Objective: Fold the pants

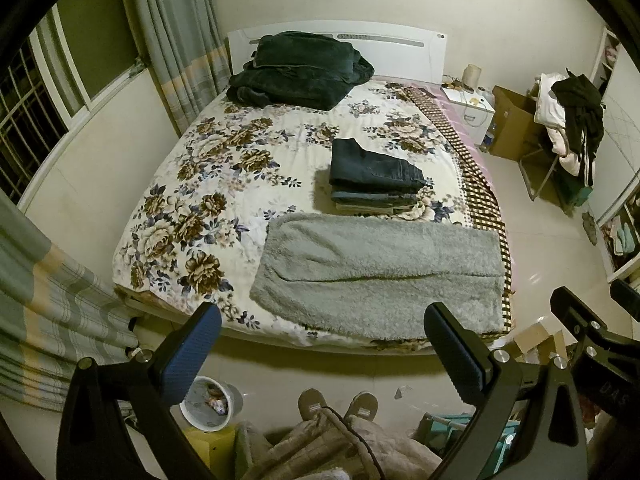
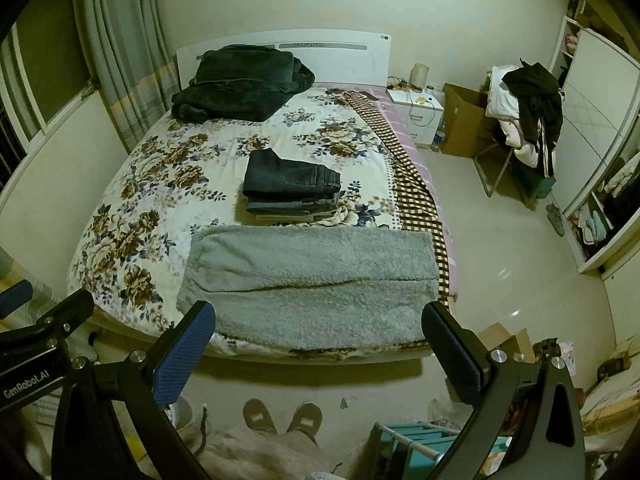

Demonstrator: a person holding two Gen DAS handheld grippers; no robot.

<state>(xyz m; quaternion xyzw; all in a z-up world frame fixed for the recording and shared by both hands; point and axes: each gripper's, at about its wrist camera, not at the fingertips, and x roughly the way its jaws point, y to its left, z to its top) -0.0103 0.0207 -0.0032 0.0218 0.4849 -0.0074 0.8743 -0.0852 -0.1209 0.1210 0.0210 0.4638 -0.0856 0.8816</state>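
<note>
Grey fleece pants [image 1: 380, 272] lie flat across the foot of the bed, legs side by side; they also show in the right wrist view [image 2: 312, 280]. A stack of folded jeans [image 1: 376, 176] sits behind them on the floral bedspread, seen too in the right wrist view [image 2: 292, 186]. My left gripper [image 1: 324, 352] is open and empty, held above the floor short of the bed's foot edge. My right gripper [image 2: 320, 344] is open and empty, at the same height beside it. Neither touches the pants.
A dark folded blanket [image 1: 300, 72] lies at the headboard. A bin [image 1: 212, 404] stands on the floor to the left, a teal rack [image 2: 412, 440] to the right. A nightstand [image 2: 416, 112], cardboard box and clothes-laden chair [image 2: 524, 120] stand right of the bed. My slippered feet [image 2: 282, 416] are below.
</note>
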